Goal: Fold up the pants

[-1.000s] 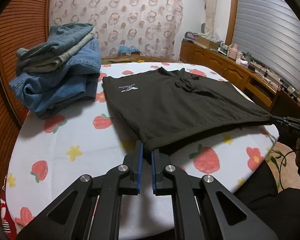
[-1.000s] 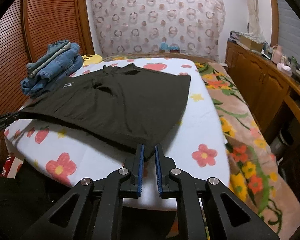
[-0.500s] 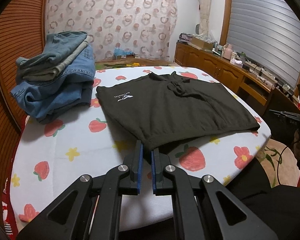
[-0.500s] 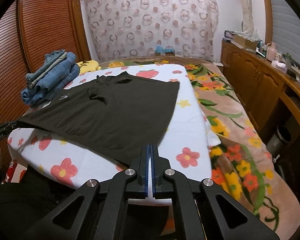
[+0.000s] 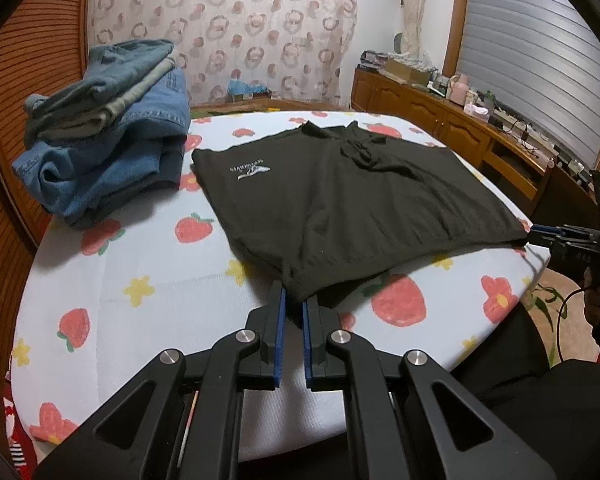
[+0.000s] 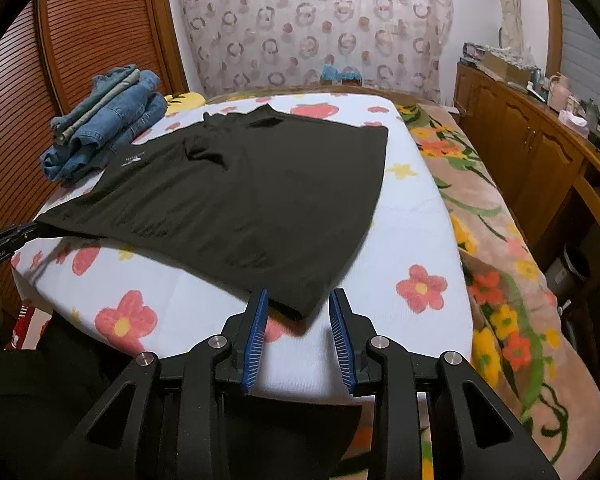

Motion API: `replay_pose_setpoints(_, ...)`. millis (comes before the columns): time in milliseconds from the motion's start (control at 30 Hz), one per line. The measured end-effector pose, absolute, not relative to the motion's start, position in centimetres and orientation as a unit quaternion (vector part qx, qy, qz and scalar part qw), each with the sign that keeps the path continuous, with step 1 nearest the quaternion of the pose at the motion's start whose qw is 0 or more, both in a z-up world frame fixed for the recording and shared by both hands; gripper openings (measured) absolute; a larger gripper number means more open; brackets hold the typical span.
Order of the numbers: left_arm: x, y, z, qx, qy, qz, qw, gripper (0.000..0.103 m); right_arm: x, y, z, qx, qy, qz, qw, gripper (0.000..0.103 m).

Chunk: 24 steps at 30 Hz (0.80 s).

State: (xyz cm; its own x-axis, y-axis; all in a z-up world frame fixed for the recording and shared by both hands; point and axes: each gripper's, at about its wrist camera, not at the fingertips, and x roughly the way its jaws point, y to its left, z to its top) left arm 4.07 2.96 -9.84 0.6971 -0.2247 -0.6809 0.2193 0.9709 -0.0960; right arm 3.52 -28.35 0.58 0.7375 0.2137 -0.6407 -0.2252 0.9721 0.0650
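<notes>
Dark pants (image 5: 340,200) with a small white logo lie spread flat on the flower-print sheet (image 5: 148,288). My left gripper (image 5: 294,300) is shut on their near hem corner, which is lifted slightly off the sheet. In the right wrist view the pants (image 6: 240,184) reach down to my right gripper (image 6: 296,300). Its jaws are opening, and the other hem corner lies between them on the sheet without either pad touching it. Each gripper shows in the other's view: the right gripper (image 5: 560,236) at the right edge, the left gripper (image 6: 8,236) at the left edge.
A stack of folded jeans (image 5: 108,128) sits at the back left of the bed, close to the louvred wooden doors (image 5: 16,80). A floral blanket (image 6: 500,280) covers the bed's right side. A wooden cabinet (image 6: 532,148) with clutter runs along the right wall.
The right gripper let go of its hem corner, which dropped flat on the sheet, closed fully, and now stands open around that corner. The left gripper kept its hold.
</notes>
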Motion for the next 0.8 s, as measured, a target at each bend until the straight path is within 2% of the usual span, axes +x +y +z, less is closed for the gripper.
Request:
replay_pose_setpoints(233, 4.0, 3.3, -10.3, -0.007, 0.375, -0.117, 0.920, 0.008, 4.4, -28.1, 0.6, -0.005, 0.353, 0.121, 0.928, 0.032)
replay_pose_setpoints(267, 4.0, 3.3, -10.3, -0.007, 0.375, -0.118, 0.919, 0.008, 4.5, -28.1, 0.5, -0.006, 0.354, 0.124, 0.927, 0.020)
replay_pose_setpoints(367, 3.9, 3.2, -10.4, -0.006, 0.377, -0.119, 0.919, 0.008, 4.3, -28.4, 0.7, -0.011, 0.350, 0.126, 0.928, 0.007)
replay_pose_setpoints(800, 3.1, 1.9, -9.4, 0.003, 0.370, -0.134, 0.920, 0.008, 2.0, -30.3, 3.1, 0.016, 0.297, 0.132, 0.945, 0.004)
